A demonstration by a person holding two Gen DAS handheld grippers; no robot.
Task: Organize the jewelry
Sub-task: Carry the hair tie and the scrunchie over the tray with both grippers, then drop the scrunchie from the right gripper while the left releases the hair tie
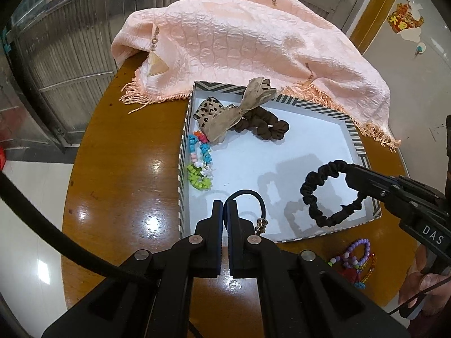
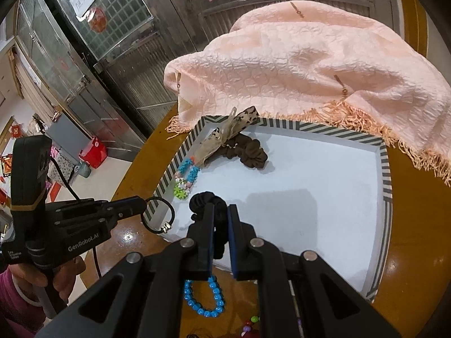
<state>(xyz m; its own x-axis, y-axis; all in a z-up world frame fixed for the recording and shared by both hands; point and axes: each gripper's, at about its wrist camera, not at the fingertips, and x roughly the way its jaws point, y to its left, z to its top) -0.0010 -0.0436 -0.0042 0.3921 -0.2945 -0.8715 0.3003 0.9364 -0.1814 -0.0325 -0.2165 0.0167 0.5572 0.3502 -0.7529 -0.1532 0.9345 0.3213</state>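
Observation:
A shallow striped tray (image 1: 355, 136) (image 2: 386, 169) with a white floor stands on the round wooden table. In its far left corner lie a leopard bow (image 1: 217, 115) (image 2: 222, 136), a brown scrunchie (image 1: 262, 125) (image 2: 251, 152) and a colourful bead bracelet (image 1: 200, 163) (image 2: 184, 180). My left gripper (image 1: 224, 204) (image 2: 145, 203) is shut on a thin black hair tie (image 1: 255, 197) (image 2: 157, 215) with a metal bead, at the tray's near left edge. My right gripper (image 2: 220, 208) (image 1: 349, 170) is shut on a black scrunchie (image 1: 324, 194) (image 2: 204, 200), held over the tray's near part.
A pink fringed cloth (image 1: 239, 45) (image 2: 310, 70) is heaped behind the tray and overlaps its far rim. A blue bead bracelet (image 2: 204, 298) and other bead bracelets (image 1: 356, 259) (image 2: 249, 325) lie on the table in front of the tray. A hand (image 2: 64, 276) grips the left tool.

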